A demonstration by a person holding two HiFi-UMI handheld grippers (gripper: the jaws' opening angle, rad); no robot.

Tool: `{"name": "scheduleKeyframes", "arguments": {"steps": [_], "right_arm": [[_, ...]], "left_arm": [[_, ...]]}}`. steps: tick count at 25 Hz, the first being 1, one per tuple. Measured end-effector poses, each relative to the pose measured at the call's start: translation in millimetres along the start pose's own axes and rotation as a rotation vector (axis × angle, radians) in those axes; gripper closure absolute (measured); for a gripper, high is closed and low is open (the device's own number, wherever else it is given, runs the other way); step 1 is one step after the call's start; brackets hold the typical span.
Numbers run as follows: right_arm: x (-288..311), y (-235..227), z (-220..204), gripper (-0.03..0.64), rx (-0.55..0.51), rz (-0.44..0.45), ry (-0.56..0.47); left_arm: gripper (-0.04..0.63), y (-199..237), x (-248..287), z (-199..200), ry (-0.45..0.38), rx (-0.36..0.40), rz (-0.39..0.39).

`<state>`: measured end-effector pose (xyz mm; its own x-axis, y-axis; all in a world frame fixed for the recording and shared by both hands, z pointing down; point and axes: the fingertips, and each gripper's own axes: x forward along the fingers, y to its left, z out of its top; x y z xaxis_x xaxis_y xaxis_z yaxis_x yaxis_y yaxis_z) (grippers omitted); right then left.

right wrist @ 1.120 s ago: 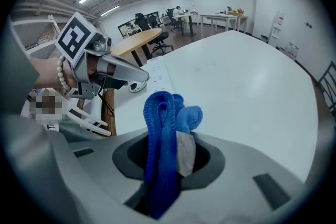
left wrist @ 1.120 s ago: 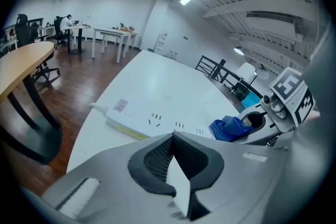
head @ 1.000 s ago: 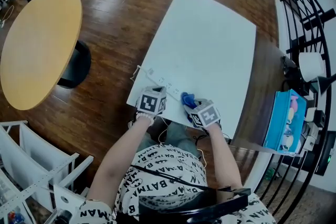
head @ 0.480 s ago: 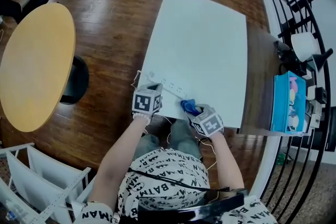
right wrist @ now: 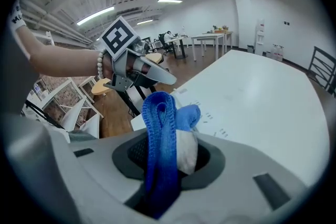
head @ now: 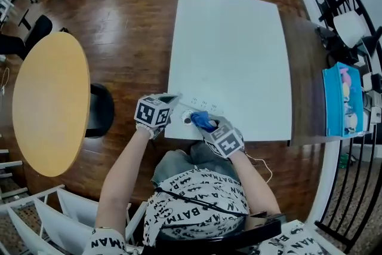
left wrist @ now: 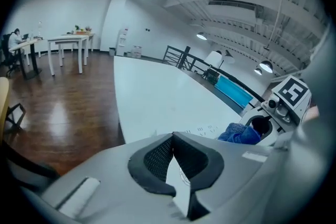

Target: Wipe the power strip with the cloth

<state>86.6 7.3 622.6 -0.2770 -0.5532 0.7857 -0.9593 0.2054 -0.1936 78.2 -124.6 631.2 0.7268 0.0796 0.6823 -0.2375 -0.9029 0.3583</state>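
At table (head: 239,39) edge | right hand-held gripper (right wrist: 167,162): cloth (right wrist: 160,123) | left (left wrist: 176,165): power strip (head: 209,108)

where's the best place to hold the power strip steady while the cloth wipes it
By its left end, across the thin flat body, coming from the near left corner of the table. The power strip lies long and flat along that near edge, so this leaves its top free for the cloth. The left gripper seems shut there.
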Motion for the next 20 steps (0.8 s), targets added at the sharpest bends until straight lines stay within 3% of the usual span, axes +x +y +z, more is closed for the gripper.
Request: {"name": "scheduleKeyframes", "arguments": {"steps": [6,10,14,20], "right_arm": [[26.7,22.1,26.3,0.489,0.004,-0.022,0.029],[41.5,26.0,41.8,0.489,0.026,-0.105,0.065],[60.0,22.0,53.3,0.489,0.055,-0.173,0.085],[83.6,13.1,59.3,0.489,0.043,-0.224,0.145]], "left_arm": [[0.595,17.5,7.6,3.0,0.107,0.084,-0.101],[0.595,16.8,17.4,6.5,0.165,0.174,-0.201],[0.595,27.1,21.3,9.4,0.162,0.149,-0.266],[0.595,30.2,28.2,15.4,0.179,0.168,-0.32]]}}
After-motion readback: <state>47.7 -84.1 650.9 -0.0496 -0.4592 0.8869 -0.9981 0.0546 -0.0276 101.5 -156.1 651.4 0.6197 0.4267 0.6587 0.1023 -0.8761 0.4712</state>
